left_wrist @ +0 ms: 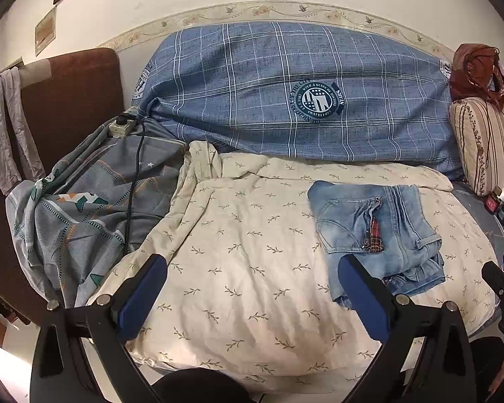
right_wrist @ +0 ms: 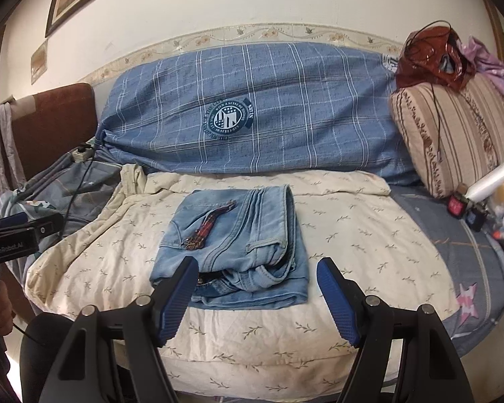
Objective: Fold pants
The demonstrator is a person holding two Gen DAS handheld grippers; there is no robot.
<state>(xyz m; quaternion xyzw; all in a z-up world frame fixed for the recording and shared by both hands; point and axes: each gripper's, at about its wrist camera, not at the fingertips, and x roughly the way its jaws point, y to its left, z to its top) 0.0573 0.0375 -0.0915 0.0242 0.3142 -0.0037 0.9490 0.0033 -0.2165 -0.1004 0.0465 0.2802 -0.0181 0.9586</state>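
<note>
Folded pale-blue denim pants (right_wrist: 232, 245) lie on the cream leaf-print quilt (right_wrist: 352, 231), both tools empty.

The right gripper (right_wrist: 257, 288) stands wide open, holding nothing, just short of the bundle's near edge, which lies straight ahead with its long axis running away toward the blue checked bolster (right_wrist: 252, 114). The left gripper (left_wrist: 252, 299), also spread and empty, has the pants off to its right, so the right hand seems nearer.

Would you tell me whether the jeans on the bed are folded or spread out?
Folded: the jeans lie as a compact stacked bundle on the cream quilt, layered edges showing, neither gripper touching them.
</note>
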